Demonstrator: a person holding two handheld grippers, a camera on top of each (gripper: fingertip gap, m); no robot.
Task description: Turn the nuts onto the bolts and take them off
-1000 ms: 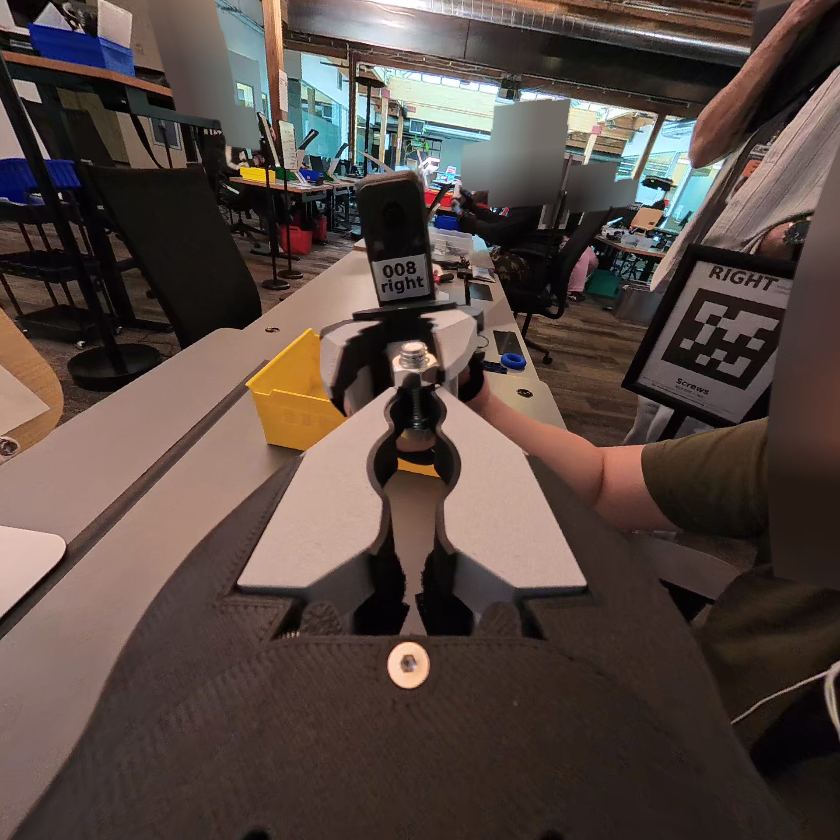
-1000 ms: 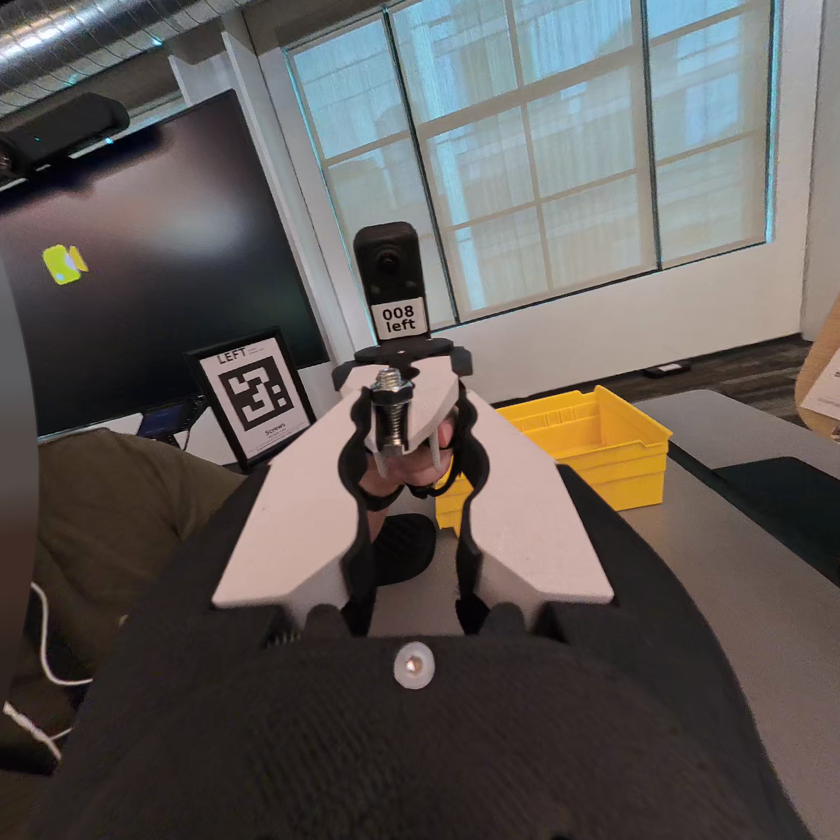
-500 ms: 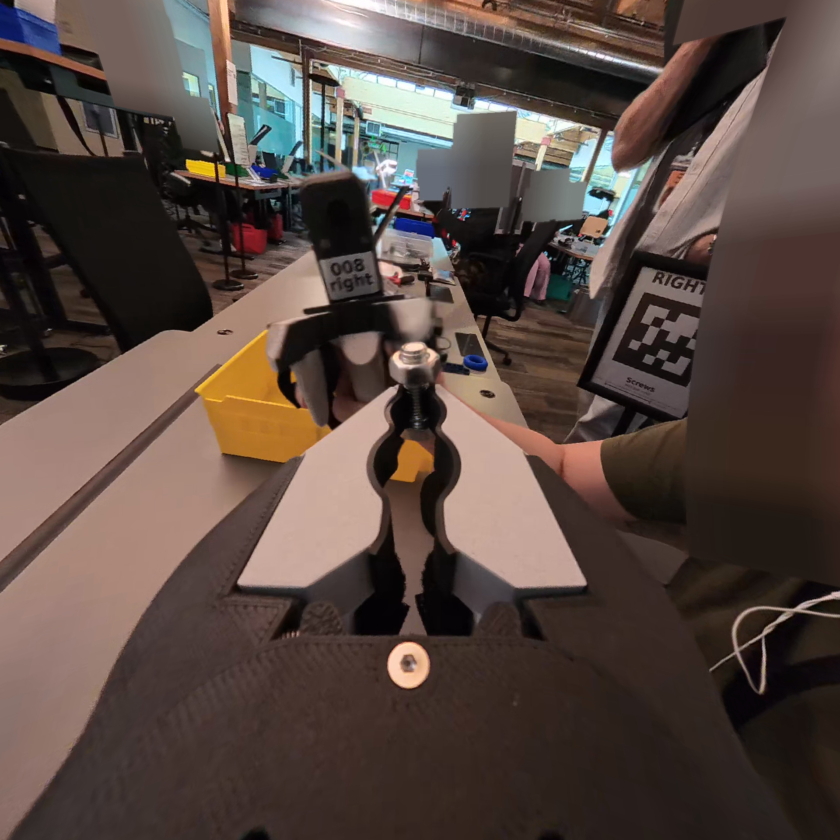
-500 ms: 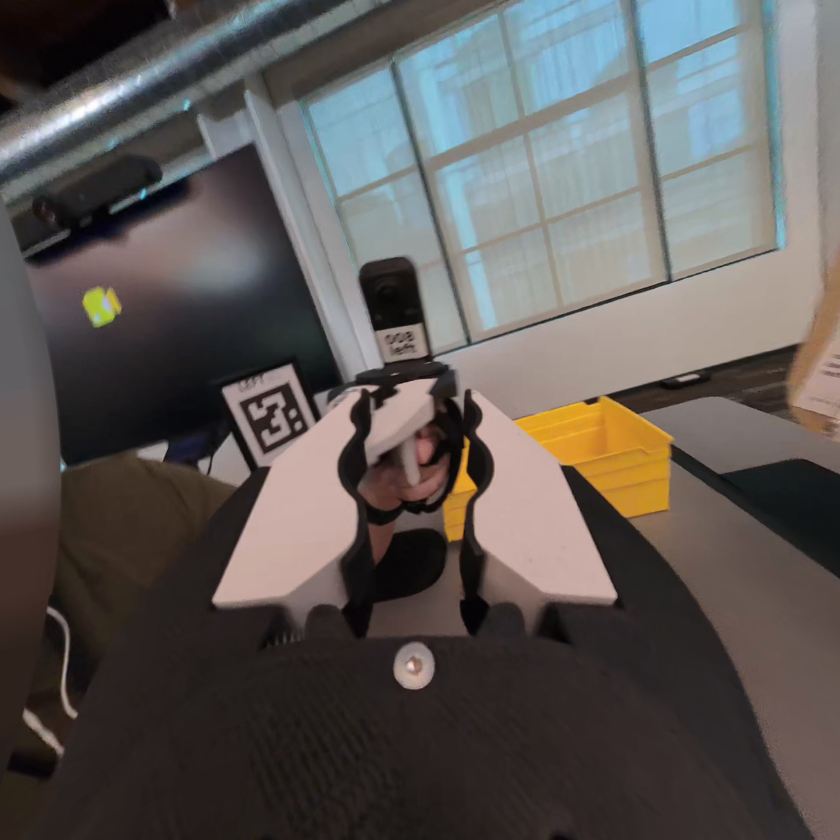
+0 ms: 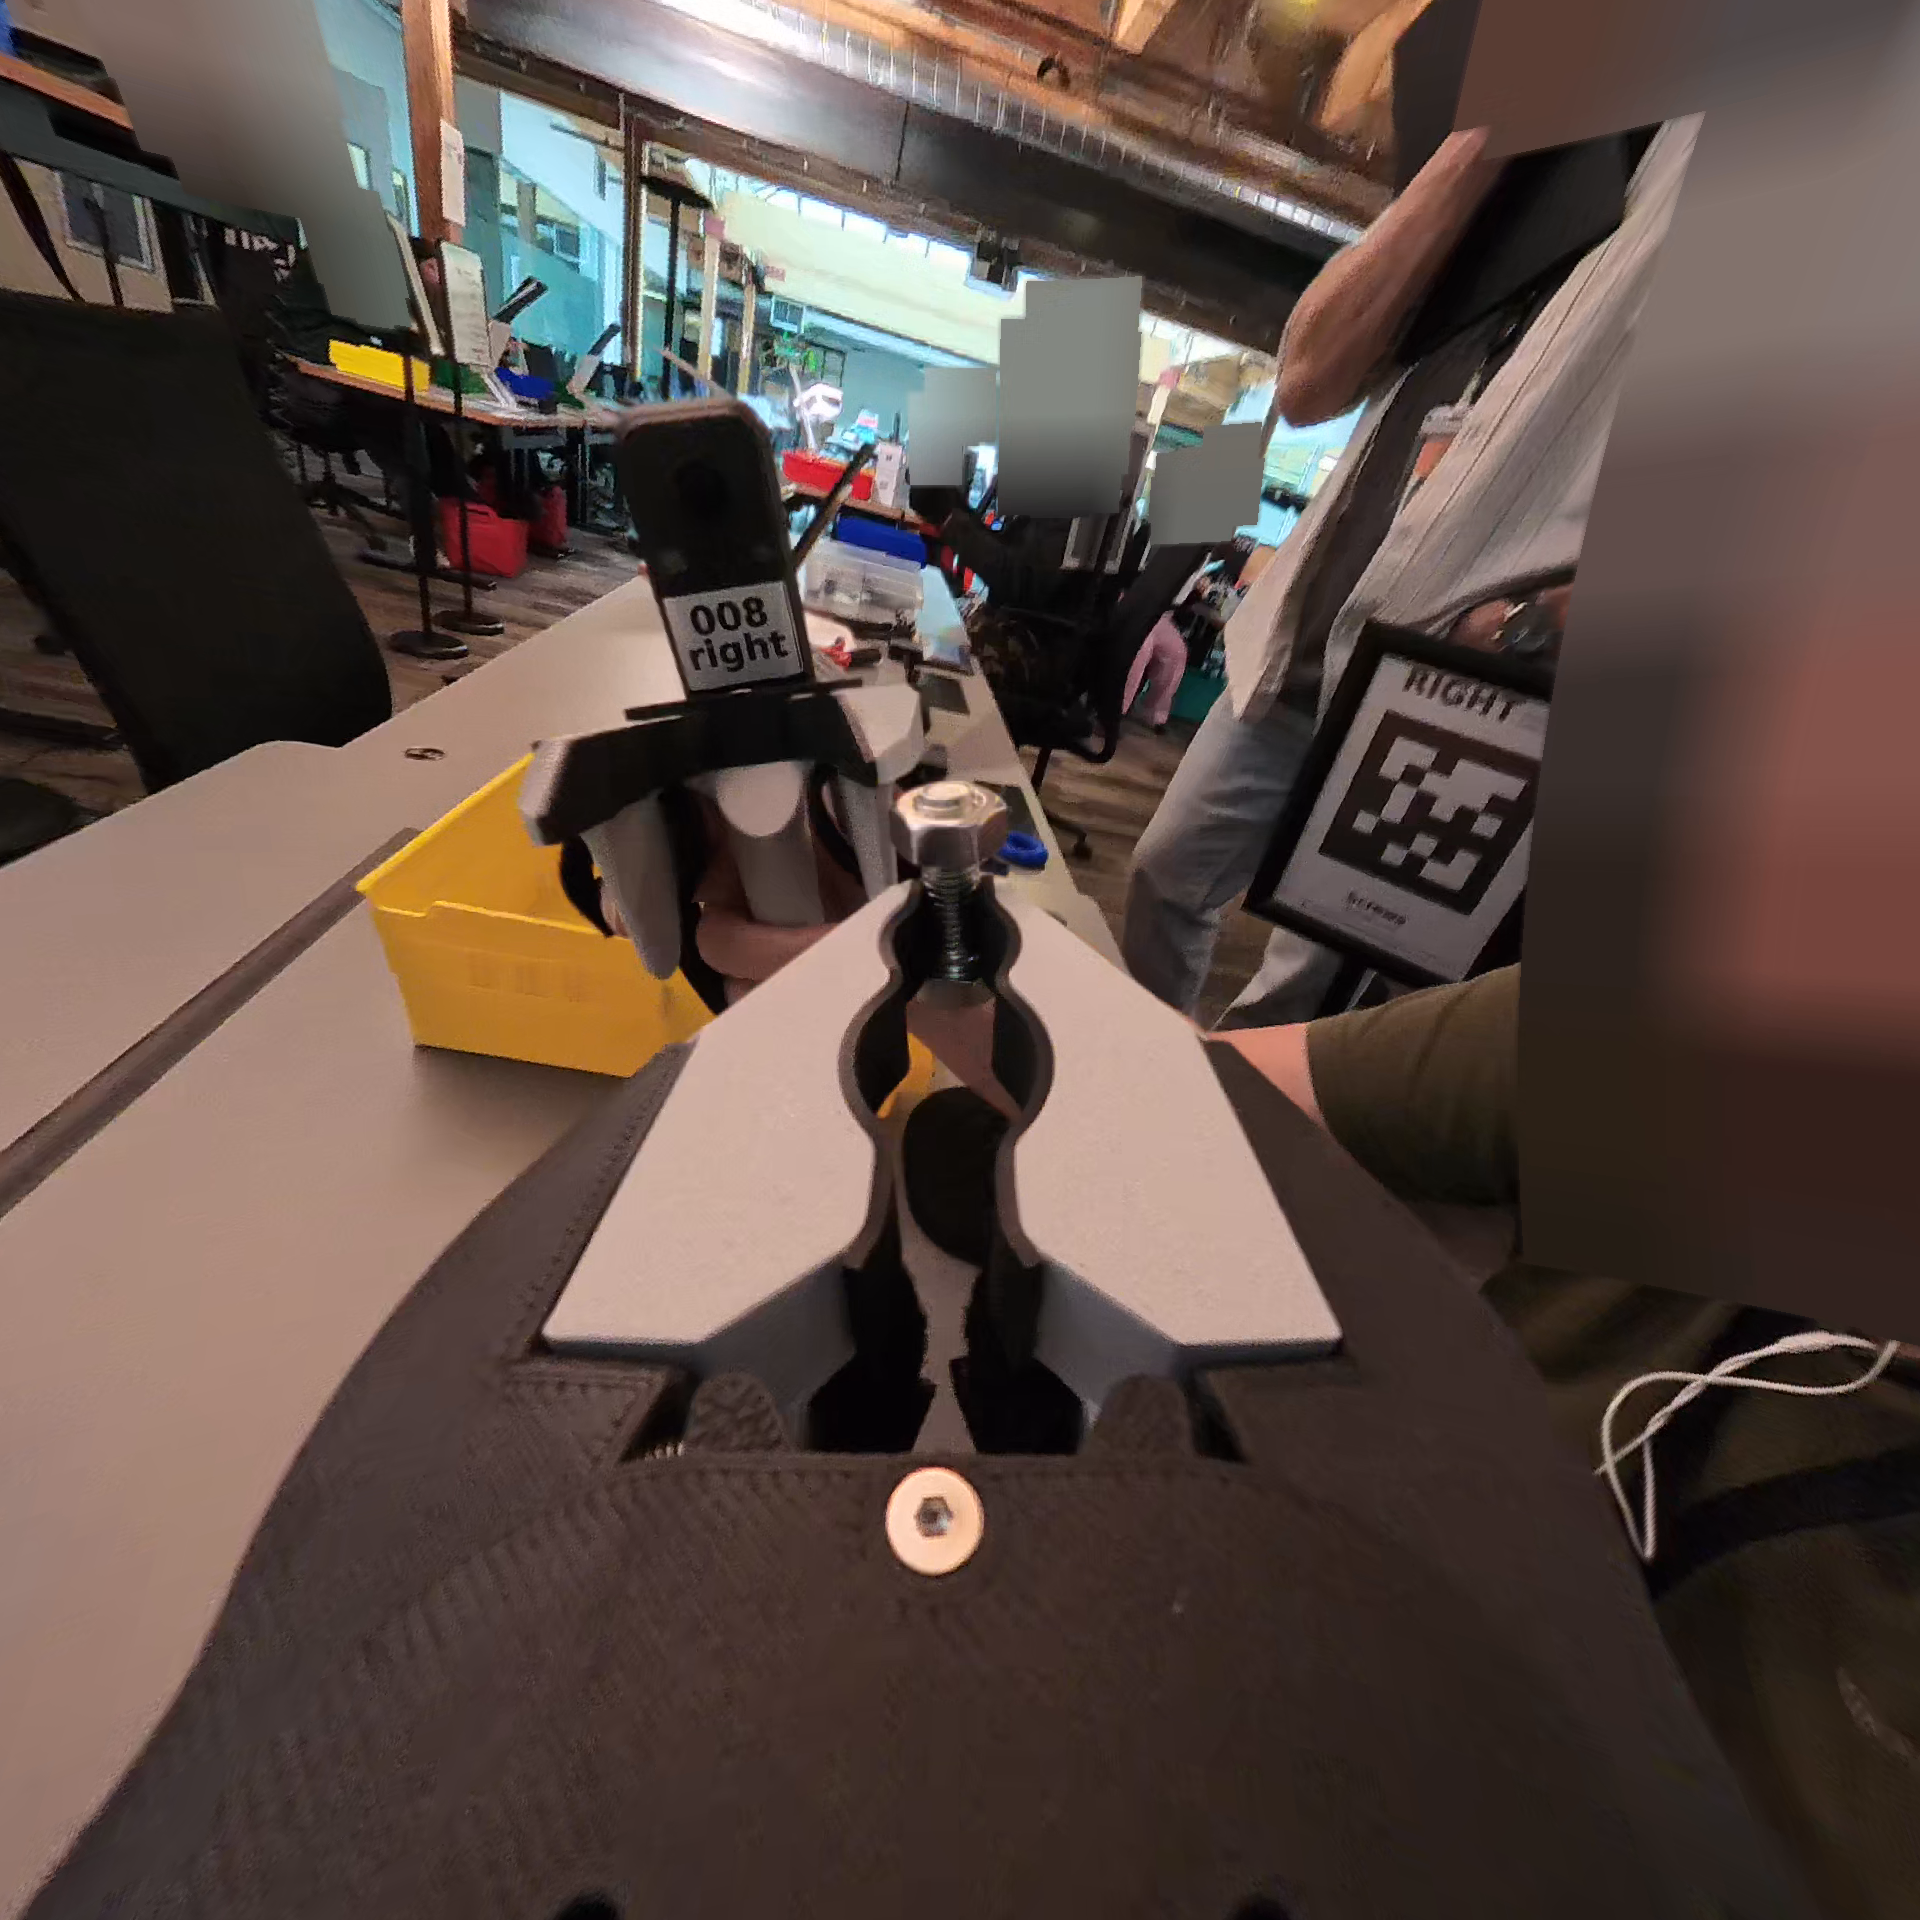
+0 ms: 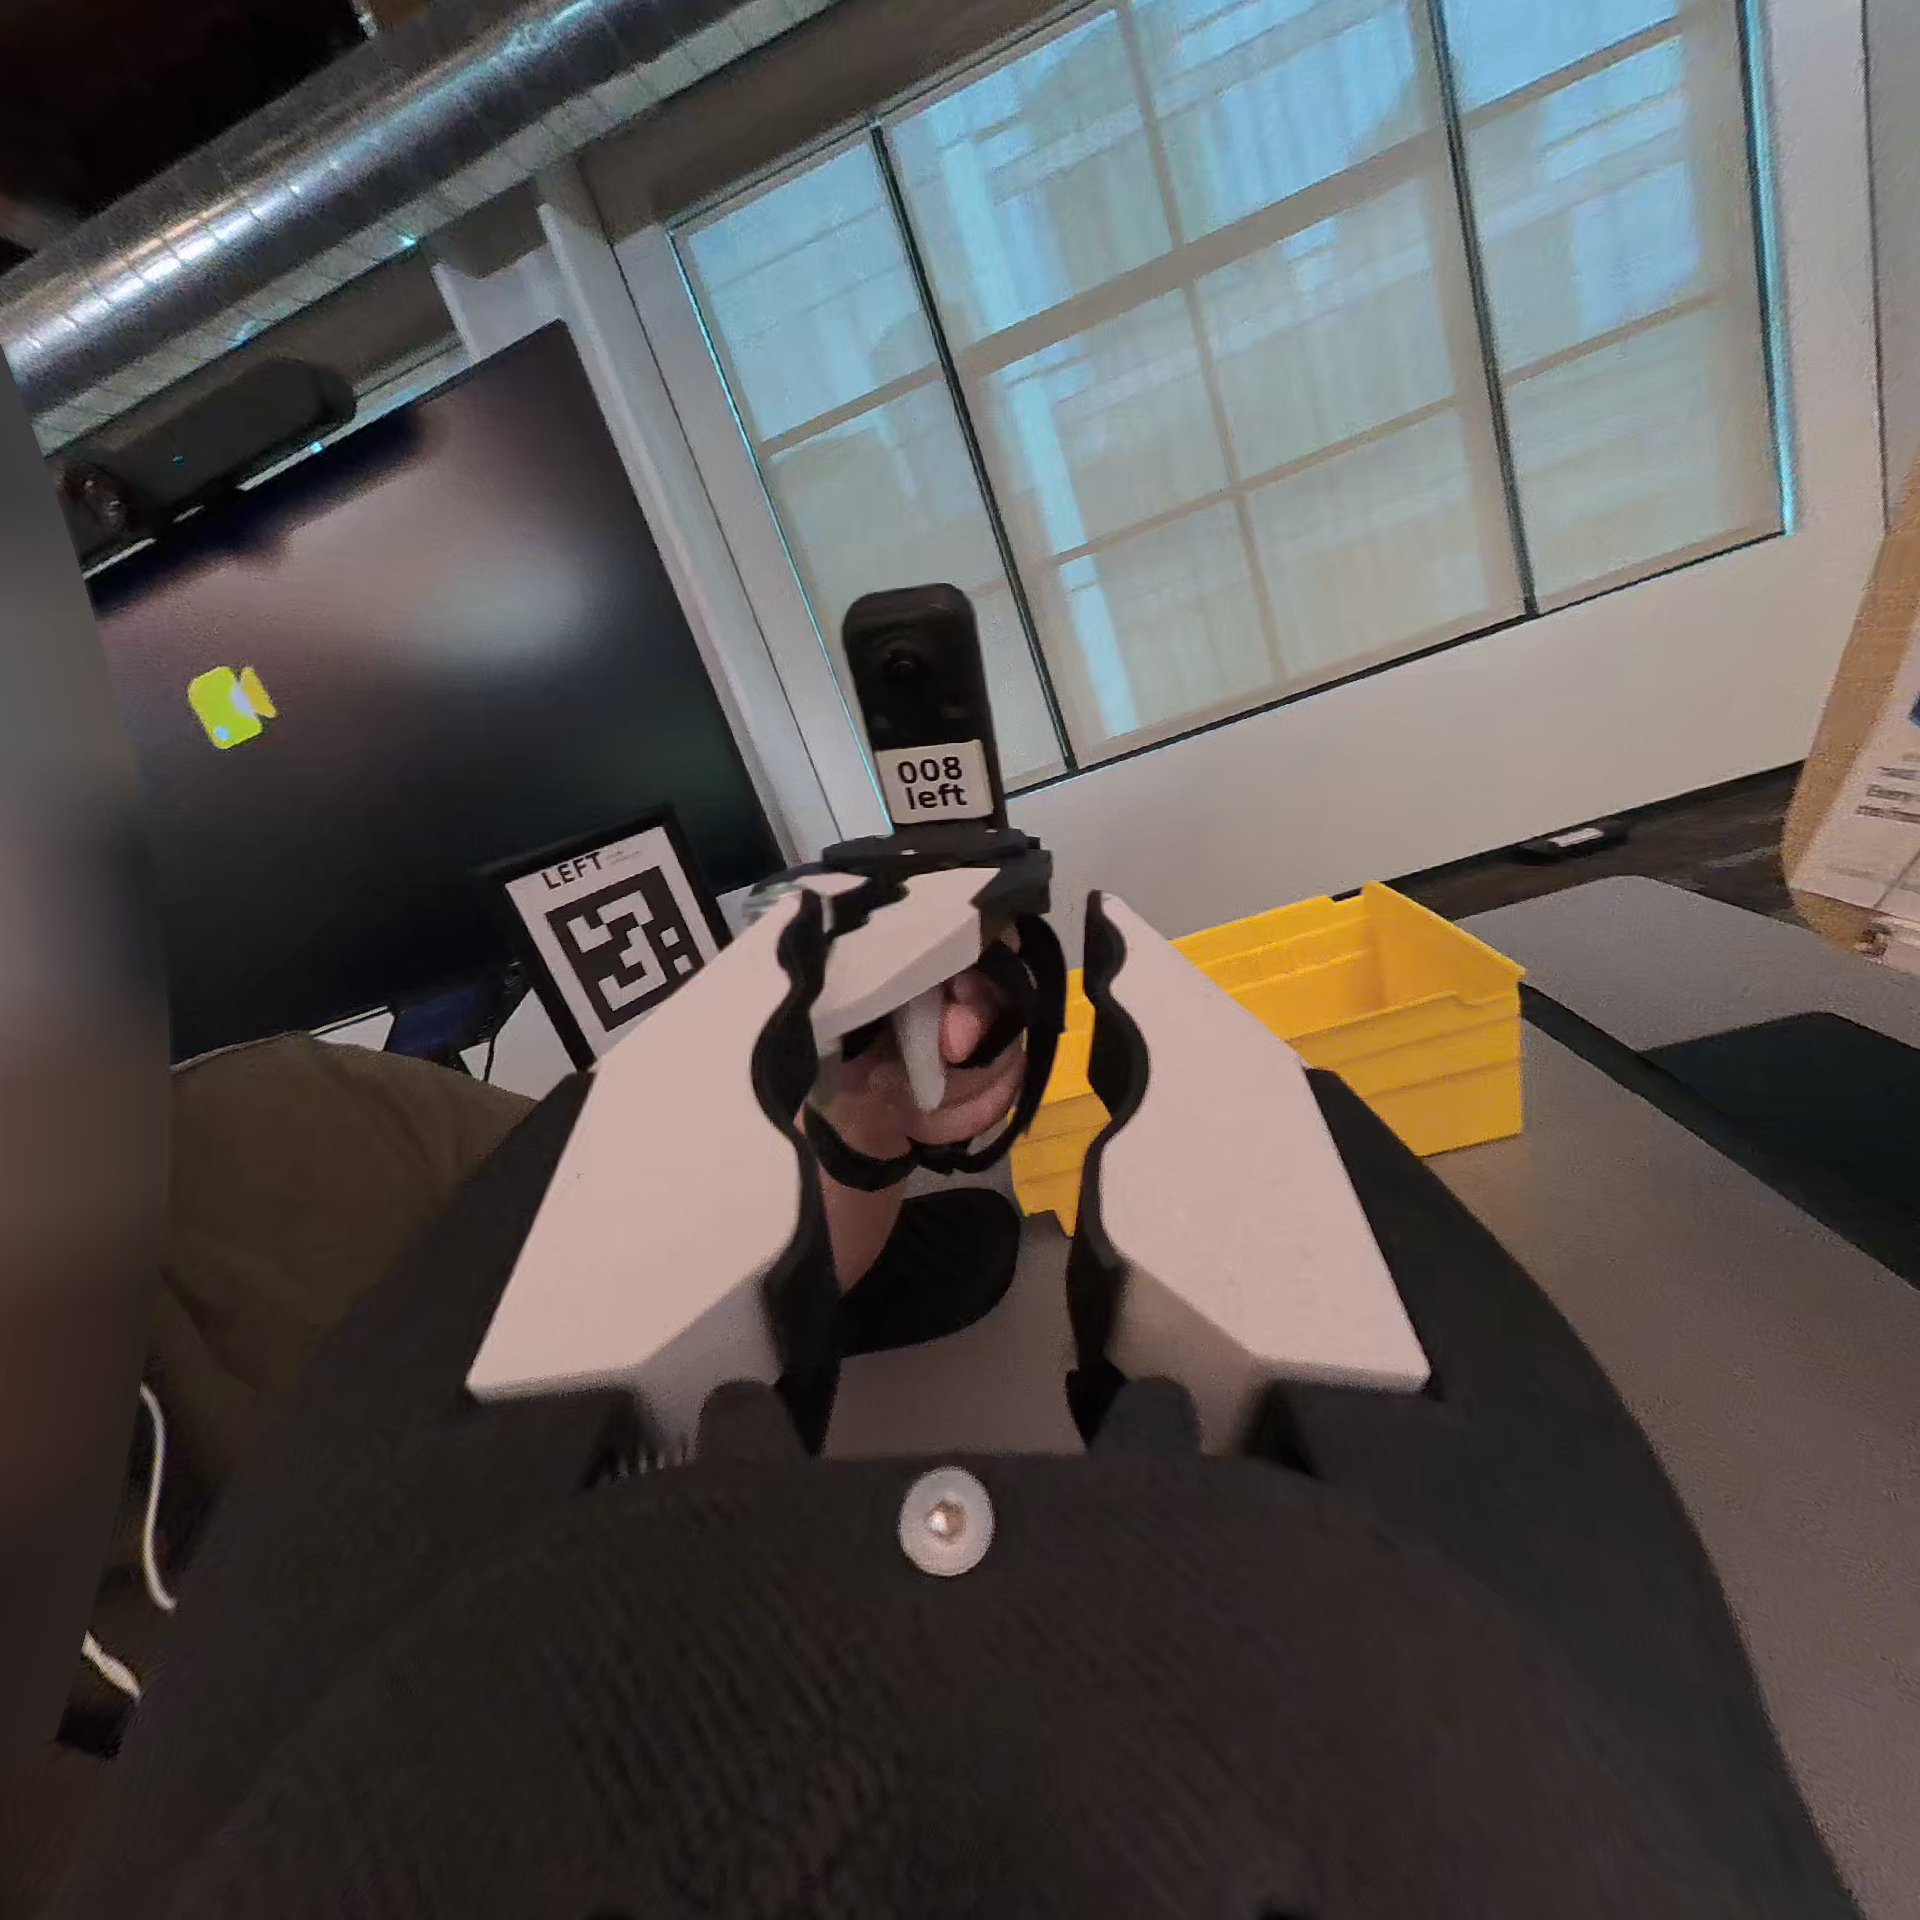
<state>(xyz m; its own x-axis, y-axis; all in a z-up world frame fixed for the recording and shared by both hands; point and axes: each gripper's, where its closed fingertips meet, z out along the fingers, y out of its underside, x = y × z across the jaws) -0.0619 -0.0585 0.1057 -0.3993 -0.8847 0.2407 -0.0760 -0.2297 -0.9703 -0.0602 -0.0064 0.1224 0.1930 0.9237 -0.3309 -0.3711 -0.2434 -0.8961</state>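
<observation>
In the left wrist view my left gripper [image 5: 948, 920] is shut on the threaded shank of an upright bolt [image 5: 948, 935]. A silver hex nut [image 5: 948, 826] sits at the bolt's top, above the fingertips. My right gripper [image 5: 717, 883] hangs to the left of the nut, apart from it. In the right wrist view my right gripper [image 6: 951, 935] is open and empty, and the left gripper [image 6: 914, 956] faces it just beyond the fingertips. The bolt and nut are blurred and mostly hidden in that view.
A yellow bin [image 5: 488, 956] stands on the grey table [image 5: 208, 1195] behind the grippers, and shows in the right wrist view [image 6: 1382, 997]. Framed marker boards [image 5: 1423, 810] [image 6: 613, 956] stand near the operator. A person [image 5: 1455, 468] stands at the right. A cardboard box [image 6: 1860, 790] is at the far right. There is about 5 cm between the tips of the two grippers.
My right gripper was closed around the nut a second ago. It has opened, let go and drawn off to the side. The left gripper still holds the bolt.
</observation>
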